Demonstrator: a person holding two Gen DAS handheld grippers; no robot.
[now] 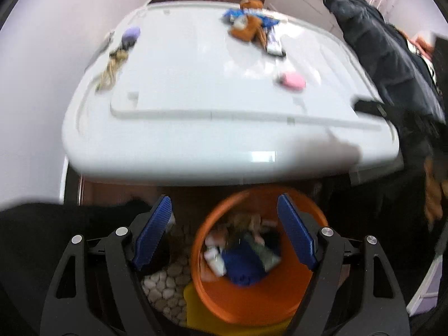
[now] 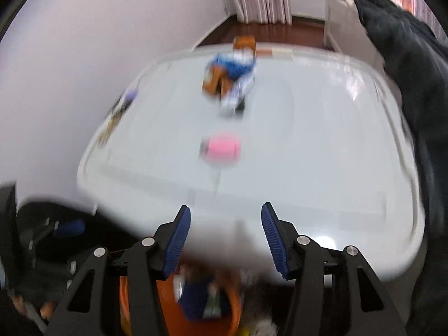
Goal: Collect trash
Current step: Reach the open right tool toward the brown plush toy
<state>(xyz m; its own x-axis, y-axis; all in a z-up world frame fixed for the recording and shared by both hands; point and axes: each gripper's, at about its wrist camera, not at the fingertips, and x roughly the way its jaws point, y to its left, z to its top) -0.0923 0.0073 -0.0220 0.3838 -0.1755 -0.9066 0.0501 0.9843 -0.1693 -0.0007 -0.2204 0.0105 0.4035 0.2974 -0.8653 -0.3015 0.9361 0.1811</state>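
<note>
Below our left tool (image 1: pixel 224 229), between its wide-apart blue pads (image 1: pixel 152 232), sits the orange bin (image 1: pixel 252 302) on the floor, already holding wrappers and a blue scrap; nothing is gripped. Our right tool (image 2: pixel 225 240) hangs over the near edge of the white counter (image 2: pixel 308 168) with its jaws partly apart and empty, the bin's rim just showing beneath it.

Ahead of the right tool, out on the counter, lies the pink item (image 2: pixel 221 147), the nearest piece left. Beyond it is a heap of brown and blue wrappers (image 2: pixel 229 78), and far off to the left of both tools a purple piece (image 1: pixel 131 35) with tangled tan scraps (image 1: pixel 112 70) beside it.

We judge the next pickup should be the pink item. Both views are smeared, so we should slow down before descending, centre the pads either side of it, and close only once they straddle it. We would keep the left tool clear of the bin mouth so the drop path stays free.
</note>
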